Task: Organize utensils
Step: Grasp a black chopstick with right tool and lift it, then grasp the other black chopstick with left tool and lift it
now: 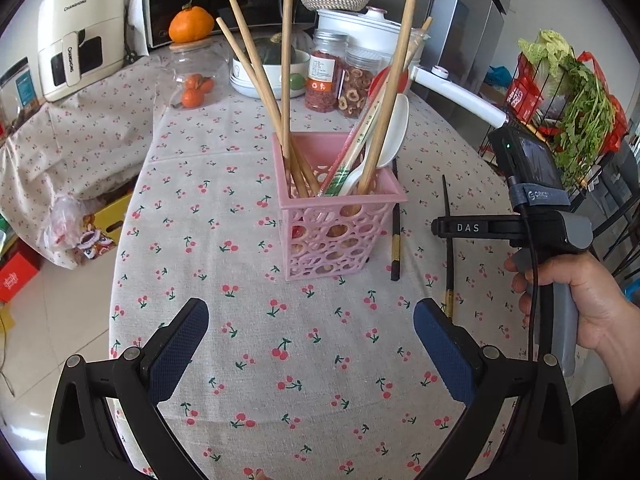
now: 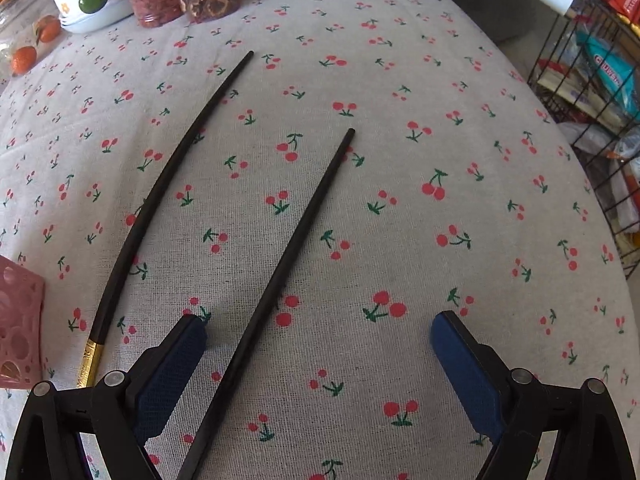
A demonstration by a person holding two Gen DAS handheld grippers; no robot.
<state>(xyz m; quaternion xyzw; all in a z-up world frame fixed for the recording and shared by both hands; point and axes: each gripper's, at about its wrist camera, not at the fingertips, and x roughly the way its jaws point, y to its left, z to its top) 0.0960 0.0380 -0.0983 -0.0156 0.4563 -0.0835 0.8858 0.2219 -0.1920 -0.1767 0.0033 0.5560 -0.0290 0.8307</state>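
Note:
A pink perforated utensil basket (image 1: 334, 224) stands on the cherry-print tablecloth (image 1: 224, 208), holding several wooden chopsticks (image 1: 286, 80), a white spoon (image 1: 390, 136) and a wrapped pair. Two black chopsticks lie flat right of it, one close (image 1: 395, 236) and one farther right (image 1: 448, 240). In the right wrist view they are the left one (image 2: 160, 188) and the right one (image 2: 288, 252), which runs between my open fingers. My right gripper (image 2: 318, 332) is open just above the cloth; it also shows in the left wrist view (image 1: 436, 227). My left gripper (image 1: 310, 320) is open and empty in front of the basket.
Jars of dried fruit (image 1: 324, 76), a bowl with a squash (image 1: 272, 72), a glass jar with tangerines (image 1: 192, 76) and a white pot (image 1: 360, 28) stand at the back. A wire rack with greens (image 1: 568, 92) is beside the table at right. The basket corner (image 2: 18, 320) is at left.

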